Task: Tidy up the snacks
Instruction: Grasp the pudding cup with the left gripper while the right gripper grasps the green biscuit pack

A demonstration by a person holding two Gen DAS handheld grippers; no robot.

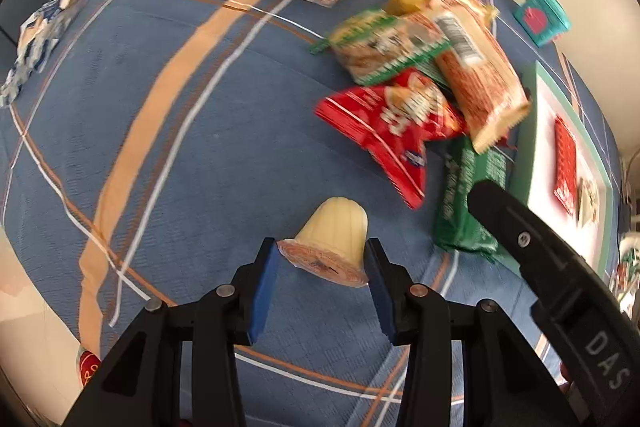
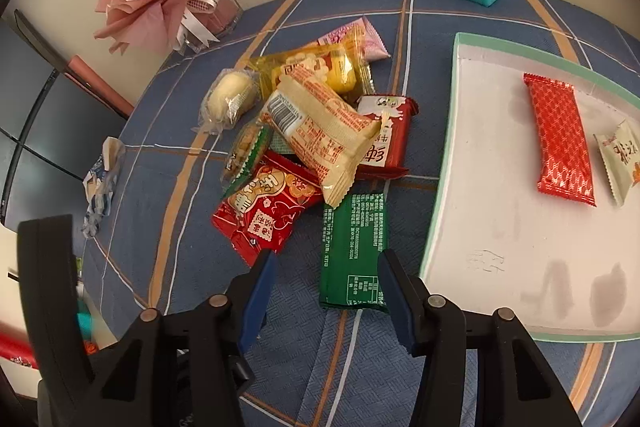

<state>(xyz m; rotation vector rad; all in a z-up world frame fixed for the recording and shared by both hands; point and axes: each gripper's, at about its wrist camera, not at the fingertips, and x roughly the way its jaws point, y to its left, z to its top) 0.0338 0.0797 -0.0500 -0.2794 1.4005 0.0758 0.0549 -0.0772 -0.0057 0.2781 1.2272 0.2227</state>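
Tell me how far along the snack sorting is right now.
Early. Done: the tray holds only a red wafer pack and a small white packet. In hand: the left gripper grips a jelly cup; the right gripper straddles the green bar, not yet clamped. Left: the pile of packets on the blue cloth.

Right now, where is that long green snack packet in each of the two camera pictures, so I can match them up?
Left wrist view: the green packet lies right of centre, partly hidden behind the right gripper, below the red packet.
Right wrist view: it lies bottom centre, its near end between the gripper's open fingers.
Shared landmark: the white tray, just right of the packet in both.
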